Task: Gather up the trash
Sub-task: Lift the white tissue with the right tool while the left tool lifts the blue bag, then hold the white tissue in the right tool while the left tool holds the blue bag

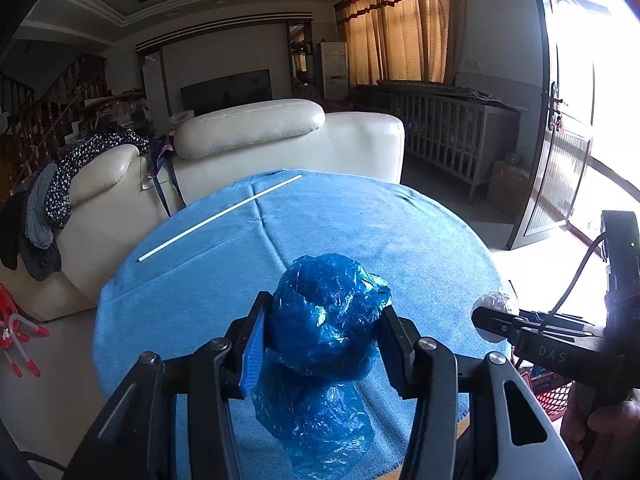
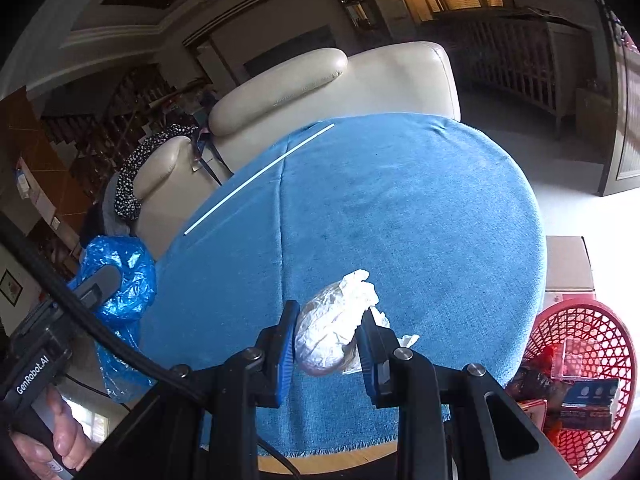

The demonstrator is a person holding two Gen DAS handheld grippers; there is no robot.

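Trash first: in my left wrist view the left gripper (image 1: 324, 344) clamps a crumpled blue plastic bag (image 1: 326, 320) above the blue-clothed table (image 1: 400, 240); its loose tail could snag. In my right wrist view the right gripper (image 2: 328, 344) pinches a foil-and-tissue wad (image 2: 328, 332); tissue may slip before the red basket (image 2: 592, 360).

Both grippers are black — the left gripper (image 1: 324, 336) and right gripper (image 2: 329, 340) carry ribbed blue pads at nine o'clock, silver pivot screws, slotted arms — white "GenRobot.AI" lettering, black cable.
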